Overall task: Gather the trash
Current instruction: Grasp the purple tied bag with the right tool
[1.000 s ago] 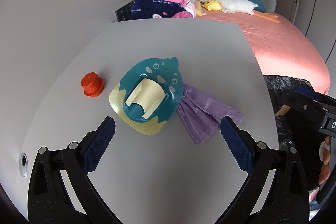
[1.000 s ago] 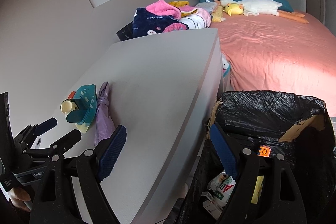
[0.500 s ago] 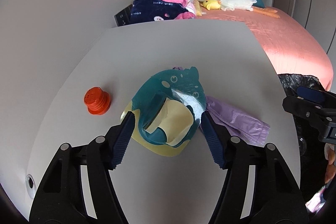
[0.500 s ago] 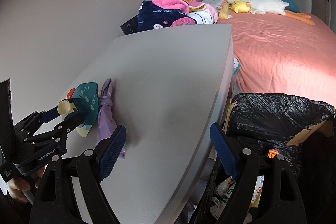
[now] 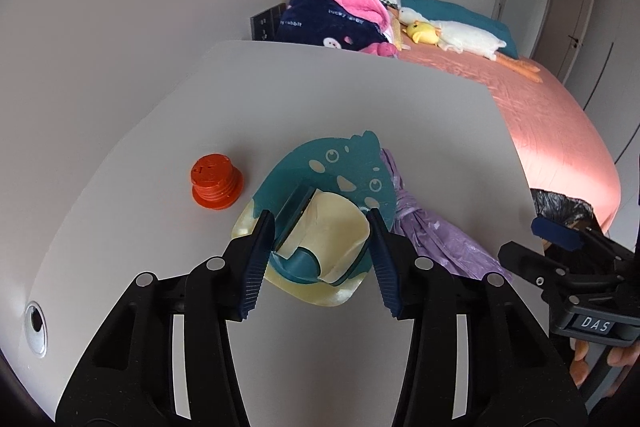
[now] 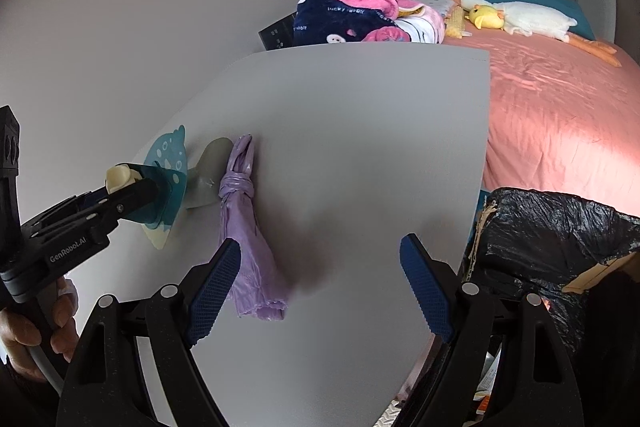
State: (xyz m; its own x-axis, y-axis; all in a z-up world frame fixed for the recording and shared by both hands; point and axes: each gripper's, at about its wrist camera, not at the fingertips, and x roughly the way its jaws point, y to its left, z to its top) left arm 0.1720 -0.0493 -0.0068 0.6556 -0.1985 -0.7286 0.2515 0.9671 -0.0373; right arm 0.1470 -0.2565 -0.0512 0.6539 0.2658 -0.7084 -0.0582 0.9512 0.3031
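Observation:
My left gripper (image 5: pixel 320 247) is shut on a teal and cream plastic package (image 5: pixel 328 195) and holds it lifted off the white table (image 5: pixel 360 99); the package also shows in the right wrist view (image 6: pixel 164 183), raised above its shadow. A knotted purple plastic bag (image 6: pixel 248 227) lies on the table just right of the package, and shows in the left wrist view (image 5: pixel 436 239). An orange cap (image 5: pixel 214 183) stands on the table to the left. My right gripper (image 6: pixel 320 287) is open and empty over the table's front right part, near the purple bag's end.
A bin lined with a black bag (image 6: pixel 552 239) stands right of the table's edge, with trash inside. Behind the table is a bed with a pink sheet (image 6: pixel 560 115), clothes (image 6: pixel 352 15) and plush toys. A round hole (image 5: pixel 35 323) is in the table's near left corner.
My left gripper has closed on the teal package and lifted it off the table. My right gripper has moved left from over the bin to above the table near the purple bag.

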